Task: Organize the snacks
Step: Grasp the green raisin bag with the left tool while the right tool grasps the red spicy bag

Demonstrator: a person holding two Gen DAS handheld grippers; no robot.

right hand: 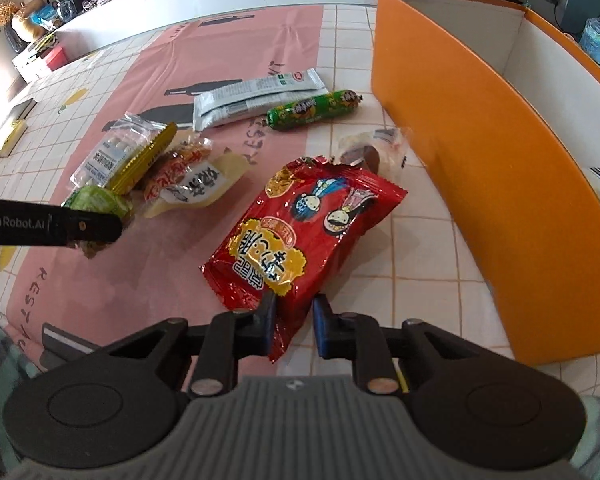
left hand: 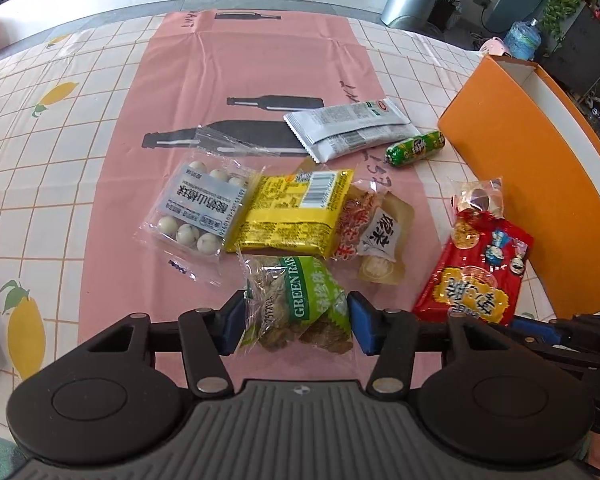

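Note:
My left gripper point(left hand: 296, 322) is shut on a green raisin bag point(left hand: 300, 300), its blue pads pressed on both sides of the bag; the bag also shows in the right wrist view point(right hand: 100, 202). My right gripper point(right hand: 294, 324) is shut on the near end of a red snack bag point(right hand: 300, 228), which also shows in the left wrist view point(left hand: 476, 276). An orange box point(right hand: 480, 152) stands open to the right of the red bag, and shows in the left wrist view too point(left hand: 532, 184).
On the pink mat point(left hand: 220, 80) lie a clear pack of white balls point(left hand: 196, 212), a yellow packet point(left hand: 292, 212), a beige pouch point(left hand: 380, 240), grey wrappers point(left hand: 348, 124), a green sausage point(left hand: 416, 148) and a small clear packet point(right hand: 376, 148).

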